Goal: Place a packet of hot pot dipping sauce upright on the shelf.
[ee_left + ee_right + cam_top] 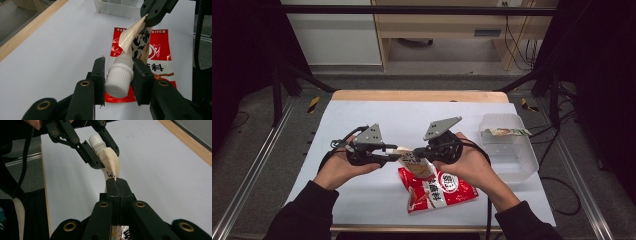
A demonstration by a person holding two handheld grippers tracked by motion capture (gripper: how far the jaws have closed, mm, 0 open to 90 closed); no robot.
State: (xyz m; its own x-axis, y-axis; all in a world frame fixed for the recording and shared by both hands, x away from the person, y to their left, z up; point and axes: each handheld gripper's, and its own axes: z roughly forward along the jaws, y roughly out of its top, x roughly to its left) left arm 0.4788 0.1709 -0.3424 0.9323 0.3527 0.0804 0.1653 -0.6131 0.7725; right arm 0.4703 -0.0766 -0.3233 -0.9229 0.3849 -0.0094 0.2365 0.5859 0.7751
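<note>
Holding our two grippers over the white worktop (362, 115), we grip one soft pouch (414, 161) between them. Our left gripper (117, 80) has its jaws part way closed, pressing both sides of the pouch's white cap (118, 78). Our right gripper (116, 185) has its jaws squeezed tight on the pouch's edge. A red packet (437, 192) lies flat just under the pouch. Farther right sits a clear box (509, 150). Beyond the worktop's wooden edge are grey floor and a wooden desk (447, 25).
</note>
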